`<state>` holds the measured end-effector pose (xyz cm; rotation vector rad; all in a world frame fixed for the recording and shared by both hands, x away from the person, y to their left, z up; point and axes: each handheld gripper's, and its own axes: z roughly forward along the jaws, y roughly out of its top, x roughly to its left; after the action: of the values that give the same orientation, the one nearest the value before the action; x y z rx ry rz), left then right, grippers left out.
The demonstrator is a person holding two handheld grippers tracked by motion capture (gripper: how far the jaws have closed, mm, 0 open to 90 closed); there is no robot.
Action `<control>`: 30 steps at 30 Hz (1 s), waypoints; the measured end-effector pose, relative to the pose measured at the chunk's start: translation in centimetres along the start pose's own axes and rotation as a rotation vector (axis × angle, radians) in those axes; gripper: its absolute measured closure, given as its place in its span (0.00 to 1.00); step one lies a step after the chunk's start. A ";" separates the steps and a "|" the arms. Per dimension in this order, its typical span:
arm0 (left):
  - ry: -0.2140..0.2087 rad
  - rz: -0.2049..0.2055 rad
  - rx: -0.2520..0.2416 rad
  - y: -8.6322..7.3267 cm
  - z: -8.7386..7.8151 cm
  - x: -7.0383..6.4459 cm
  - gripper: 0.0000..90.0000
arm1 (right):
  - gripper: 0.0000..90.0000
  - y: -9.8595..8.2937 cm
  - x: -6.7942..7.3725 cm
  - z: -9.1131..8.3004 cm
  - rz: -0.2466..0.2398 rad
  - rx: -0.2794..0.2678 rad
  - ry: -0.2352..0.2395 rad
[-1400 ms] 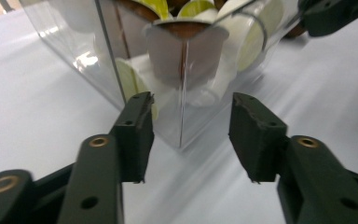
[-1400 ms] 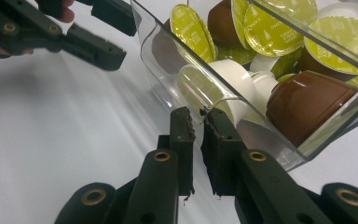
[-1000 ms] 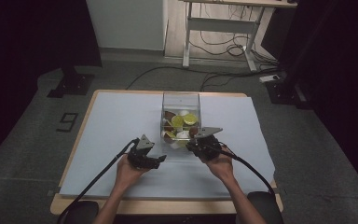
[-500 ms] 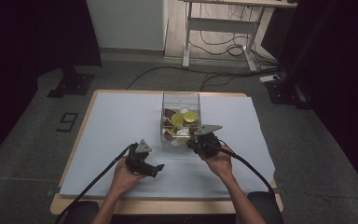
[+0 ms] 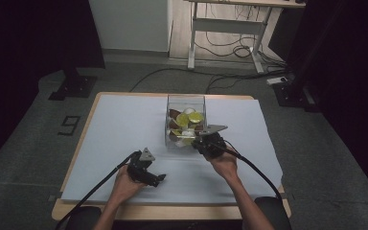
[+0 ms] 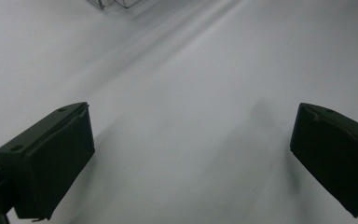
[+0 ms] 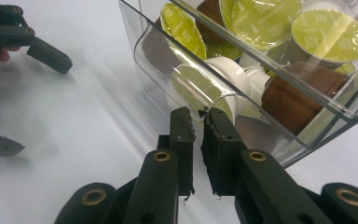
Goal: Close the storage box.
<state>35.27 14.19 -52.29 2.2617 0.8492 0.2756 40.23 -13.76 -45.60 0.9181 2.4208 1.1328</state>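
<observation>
Clear plastic box point(image 5: 186, 103): open-topped, square in plan, see-through walls; stands on the white sheet point(image 5: 115, 124) toward the far middle of the table point(image 5: 76, 158). In the right gripper view the box point(image 7: 279, 116) has a curved cut-out opening low in its near wall, through which its contents show.

Contents of the box: coffee capsules point(image 5: 187, 122), piled loosely and lying at all angles. Several carry round yellow-green foil lids point(image 7: 331, 35) with small print, too fine to read. Others are brown-bodied point(image 7: 298, 95). At least two are white point(image 7: 233, 77), lying just inside the cut-out opening. The exact count cannot be told.

Right gripper point(image 5: 202, 142): held in the person's right hand point(image 5: 225, 165), against the box's near right corner. In its own view the right gripper point(image 7: 198, 126) has its jaws almost together, a thin slit between them, tips right at the rim of the cut-out opening; whether they pinch the rim or anything else cannot be told.

Left gripper point(image 5: 155, 179): held in the left hand point(image 5: 124, 184), well apart from the box, nearer the person and to the left of it. In its own view the left gripper point(image 6: 191, 154) has its jaws wide apart over the bare white sheet, nothing between them; a corner of the box point(image 6: 116, 3) shows at the top edge.

Cables point(image 5: 258, 172) trail from both grippers toward the person's edge of the table.
</observation>
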 end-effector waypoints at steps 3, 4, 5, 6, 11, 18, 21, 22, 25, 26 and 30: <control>-0.006 0.000 -0.004 0.0 0.0 -0.1 0.00 | 0.91 0.1 -0.2 0.2 0.000 0.000 -0.004; -0.005 0.001 -0.003 0.0 0.0 -0.1 0.00 | 0.91 0.2 -0.2 0.2 0.001 0.002 -0.006; -0.004 0.001 0.000 0.0 0.0 -0.1 0.00 | 0.91 0.2 -0.2 0.2 0.002 0.001 -0.008; -0.002 0.001 0.001 -0.1 0.0 -0.1 0.00 | 0.91 0.2 -0.3 0.3 -0.001 0.002 -0.010; -0.004 0.004 0.010 -0.1 0.2 -0.2 0.00 | 0.90 0.4 -0.5 0.5 -0.001 0.003 -0.012; -0.004 0.017 0.014 -0.2 0.3 -0.3 0.00 | 0.90 0.7 -0.9 1.0 0.011 0.003 -0.028; -0.002 0.016 0.013 -0.2 0.3 -0.3 0.00 | 0.91 0.8 -1.0 1.1 0.012 0.000 -0.029; -0.001 0.016 0.014 -0.2 0.3 -0.3 0.00 | 0.90 0.8 -1.1 1.2 0.011 -0.001 -0.031; 0.000 0.016 0.015 -0.2 0.3 -0.3 0.00 | 0.91 0.8 -1.3 1.3 0.018 -0.001 -0.036; 0.000 0.019 0.017 -0.2 0.3 -0.3 0.00 | 0.91 0.8 -1.3 1.4 0.018 -0.002 -0.038; 0.002 0.023 0.016 -0.2 0.3 -0.3 0.00 | 0.91 0.9 -1.5 1.6 0.023 -0.002 -0.043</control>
<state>35.05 13.96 -52.64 2.2877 0.8302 0.2828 42.52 -13.45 -45.89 0.9617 2.3798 1.1116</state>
